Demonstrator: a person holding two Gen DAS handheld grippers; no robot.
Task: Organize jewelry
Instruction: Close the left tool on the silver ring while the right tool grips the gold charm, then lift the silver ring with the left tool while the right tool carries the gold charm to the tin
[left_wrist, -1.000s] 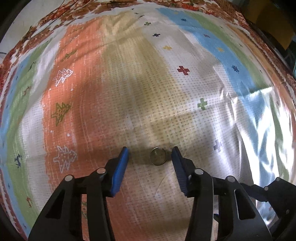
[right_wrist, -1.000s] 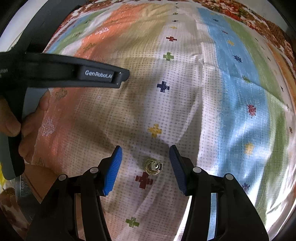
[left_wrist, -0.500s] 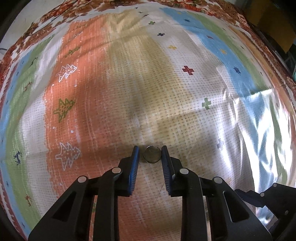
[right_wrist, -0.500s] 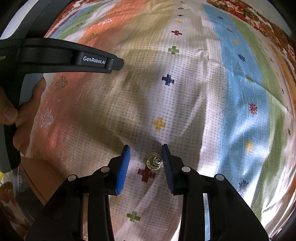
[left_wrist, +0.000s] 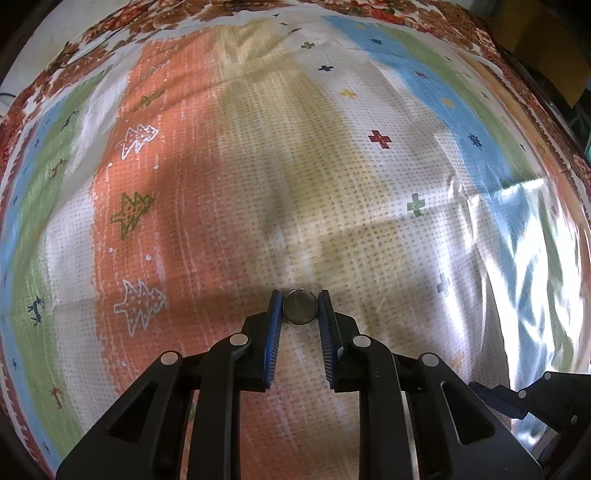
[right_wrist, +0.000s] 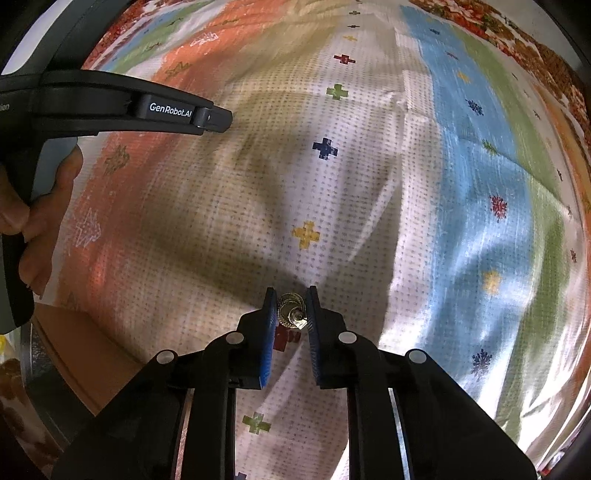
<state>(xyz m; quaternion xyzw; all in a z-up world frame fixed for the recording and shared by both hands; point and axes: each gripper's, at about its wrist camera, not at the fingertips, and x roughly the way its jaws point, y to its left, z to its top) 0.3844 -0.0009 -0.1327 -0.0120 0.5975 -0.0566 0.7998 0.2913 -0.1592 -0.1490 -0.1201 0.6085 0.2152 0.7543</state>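
In the left wrist view my left gripper (left_wrist: 300, 306) is shut on a thin round silver ring (left_wrist: 300, 308), held upright between its blue pads just above the patterned cloth (left_wrist: 258, 166). In the right wrist view my right gripper (right_wrist: 291, 306) is shut on a small gold ornate ring (right_wrist: 290, 310) with a raised centre, held between its blue pads over the cloth (right_wrist: 369, 221). The left gripper's body (right_wrist: 110, 107) shows at the upper left of the right wrist view, held by a hand (right_wrist: 44, 206).
The cloth has orange, beige, white, blue and green stripes with cross and tree marks and is wrinkled at the right. A round metal container rim (right_wrist: 33, 369) with a brown surface beside it shows at the lower left of the right wrist view.
Both grippers have closed from wide open onto their rings. The left one closed on the silver ring, the right one on the gold ring.
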